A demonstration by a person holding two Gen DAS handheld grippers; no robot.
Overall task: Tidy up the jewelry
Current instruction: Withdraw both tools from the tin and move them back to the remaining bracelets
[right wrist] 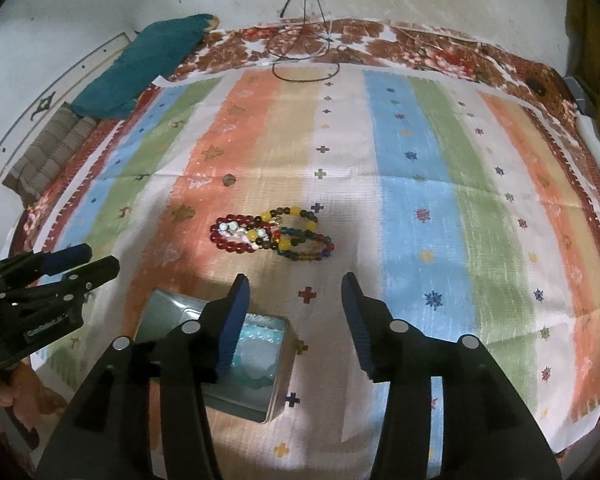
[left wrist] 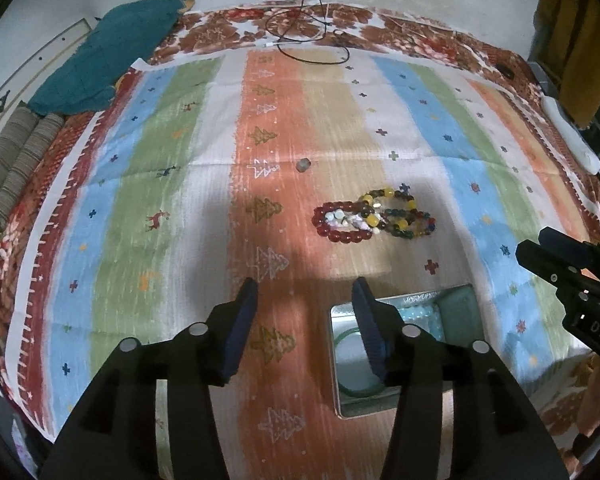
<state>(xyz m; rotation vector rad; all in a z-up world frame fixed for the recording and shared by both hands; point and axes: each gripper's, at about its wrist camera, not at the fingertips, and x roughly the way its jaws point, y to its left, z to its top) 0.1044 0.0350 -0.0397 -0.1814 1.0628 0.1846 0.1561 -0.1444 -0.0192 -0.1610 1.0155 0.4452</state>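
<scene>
Both claws hang low over the bed, so let's start with them: left claw [left wrist: 304, 312] has its blue-padded jaws spread wide with nothing between them, and the right claw [right wrist: 296, 308] is the same, wide open and holding nothing. Right under them sits a small metal tin [right wrist: 278, 376] on the striped cloth [left wrist: 168, 184], and it's already got a pale aqua bead bracelet [right wrist: 260, 356] in it, plus a thin green bangle [left wrist: 346, 336] that shows in the left wrist view. Bit further out on the cloth, well apart from the tin, is the rest of the jewelry in a little pile: a dark red bead bracelet [left wrist: 340, 232] with some small whitish pieces [left wrist: 350, 220] lying inside its loop, and touching/overlapping it on the right a multicolor bracelet [left wrist: 400, 216] with yellow, green and dark beads. Past those, a single small greyish lump [left wrist: 303, 165] sits alone near the orange stripe, can't tell what it is. Back by the wall there's a teal cloth bundle [left wrist: 112, 56] and a loop of black cable [left wrist: 312, 36].
</scene>
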